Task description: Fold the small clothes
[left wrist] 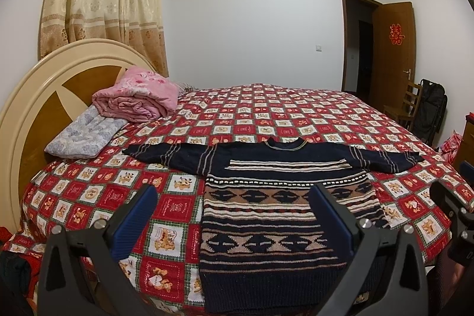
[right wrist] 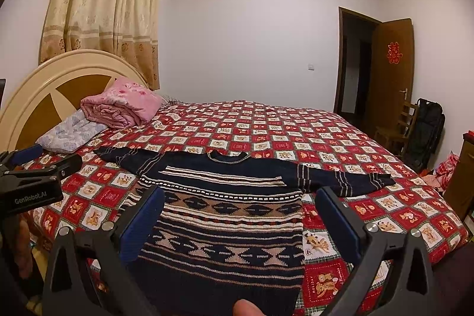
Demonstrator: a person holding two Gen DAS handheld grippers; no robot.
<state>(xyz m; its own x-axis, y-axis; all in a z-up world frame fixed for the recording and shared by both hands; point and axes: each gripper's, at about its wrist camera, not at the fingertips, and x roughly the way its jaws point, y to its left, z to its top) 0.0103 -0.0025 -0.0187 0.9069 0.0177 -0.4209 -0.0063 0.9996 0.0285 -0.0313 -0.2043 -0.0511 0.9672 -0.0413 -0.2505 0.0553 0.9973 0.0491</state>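
The patterned sweater [left wrist: 275,215] lies flat, face up, sleeves spread, on the checked bedspread [left wrist: 266,114] at the near edge of the bed; folding looks not yet begun. Left gripper [left wrist: 234,215] and right gripper [right wrist: 240,218] hover wide open, empty; next, pinch a sleeve and carry it inward
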